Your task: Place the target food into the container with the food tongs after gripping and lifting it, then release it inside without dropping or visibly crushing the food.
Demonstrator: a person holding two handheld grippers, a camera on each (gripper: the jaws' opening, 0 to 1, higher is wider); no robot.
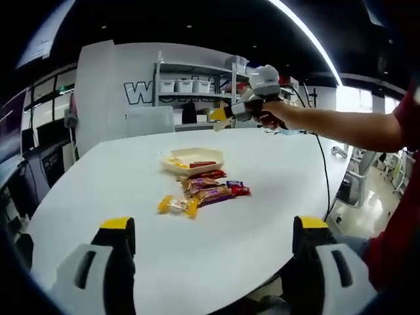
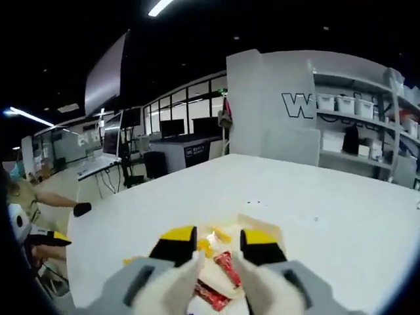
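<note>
Snacks in wrappers (image 1: 209, 191) are seen clustered on the white table (image 1: 131, 184), just beside the shallow cream container (image 1: 193, 161), which already holds a red packet (image 1: 201, 164) and yellow pieces. Left gripper (image 1: 213, 230) is held low over the near table edge with jaws wide apart and nothing between them. Right gripper (image 2: 220, 244) is raised above the container (image 2: 262, 231), jaws partly apart with nothing clamped, and is also seen in the left gripper view, held in a hand (image 1: 270, 118).

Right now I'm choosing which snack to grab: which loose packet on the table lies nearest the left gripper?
The yellow packet. It lies at the near end of the row, closer to the left gripper than the red-and-purple packets behind it.
</note>
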